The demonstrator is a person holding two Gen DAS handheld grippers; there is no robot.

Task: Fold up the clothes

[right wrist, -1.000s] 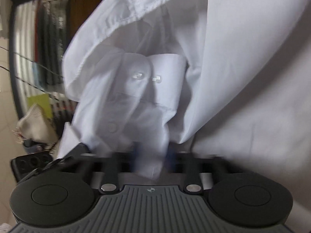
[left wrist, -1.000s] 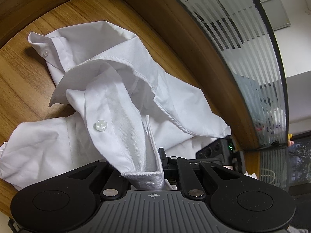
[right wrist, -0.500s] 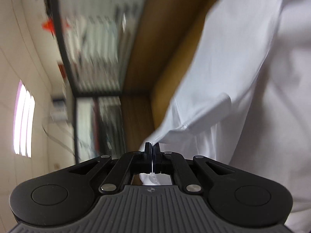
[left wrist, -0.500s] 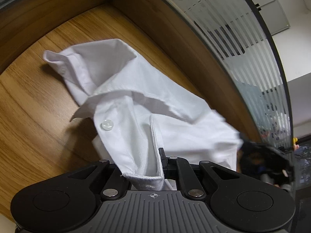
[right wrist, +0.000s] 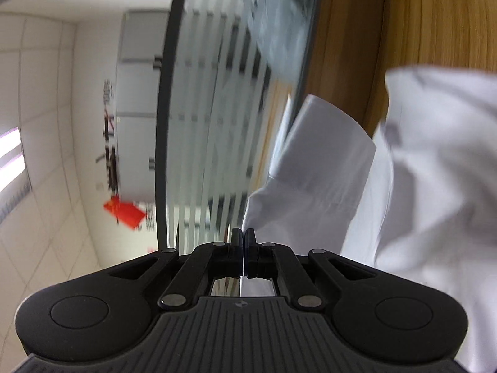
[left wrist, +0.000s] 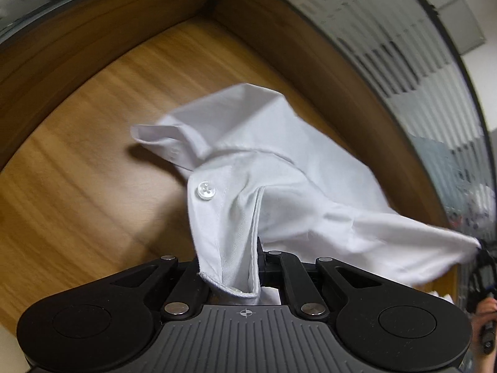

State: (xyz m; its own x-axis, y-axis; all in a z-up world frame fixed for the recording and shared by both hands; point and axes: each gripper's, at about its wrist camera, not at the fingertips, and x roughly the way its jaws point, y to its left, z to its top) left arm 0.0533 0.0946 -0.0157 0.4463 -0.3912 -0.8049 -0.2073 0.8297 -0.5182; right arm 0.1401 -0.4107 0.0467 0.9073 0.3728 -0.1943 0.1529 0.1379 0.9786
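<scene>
Wood-grain table [left wrist: 93, 155] fills the left of the scene, with a wooden wall rising behind it and a striped frosted glass partition [left wrist: 419, 62] curving off to the right. Above the table hangs a white shirt [left wrist: 279, 171], lifted clear and stretched between the two grippers. The left gripper [left wrist: 248, 264] has its jaws clamped on a hemmed edge of the cloth, which spills up out of them; a white button [left wrist: 205, 191] sits on the fabric just above. From there the shirt runs rightward, its collar end sticking out to the left and its far corner pulled thin toward the other tool at the right edge, where a bit of a hand [left wrist: 487, 310] shows.

Seen from the right side, the right gripper [right wrist: 243, 242] has its jaws pressed tight on a thin edge of the shirt, with a cuffed sleeve [right wrist: 326, 161] and blurred white folds hanging to its right. Beyond, a white wall carries a red flag [right wrist: 124, 214].
</scene>
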